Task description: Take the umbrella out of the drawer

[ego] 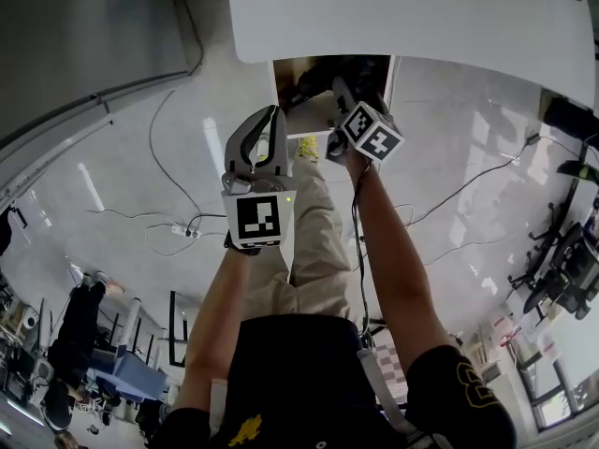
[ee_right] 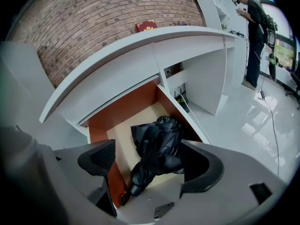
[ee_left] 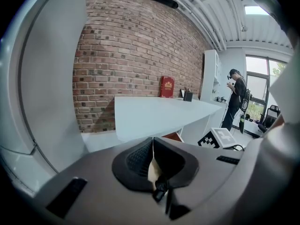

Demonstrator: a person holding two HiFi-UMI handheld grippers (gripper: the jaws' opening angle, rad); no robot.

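**Right gripper view: wide-open jaws straddling the umbrella in the drawer**

In the right gripper view, the right gripper point(ee_right: 152, 159) is reaching into the open drawer with orange-brown walls and a pale beige floor point(ee_right: 125, 108). Its two dark ribbed jaws are standing wide apart. The black folded fabric umbrella point(ee_right: 157, 144) is lying inside the drawer and is showing between those jaws, its rumpled canopy towards the drawer's back and its narrower end towards the drawer's front. The jaws are not closing on it, and whether the pad on the right is touching the fabric cannot be told.

The drawer is hanging pulled out from under the long white desk top point(ee_right: 140, 46). A red book point(ee_right: 146, 25) is leaning against the red brick wall point(ee_right: 93, 18) behind the drawer.

The left gripper point(ee_left: 153, 142) is hanging in the air outside the drawer, on the person's side of its front edge. Its jaws are pressing together at the tips and are gripping nothing.

In the head view the person's khaki-trousered legs point(ego: 318, 241) are showing below the drawer's front. Well to the right of the drawer, another person in dark clothes point(ee_right: 255, 36) is standing on the glossy white floor point(ee_right: 253, 111).
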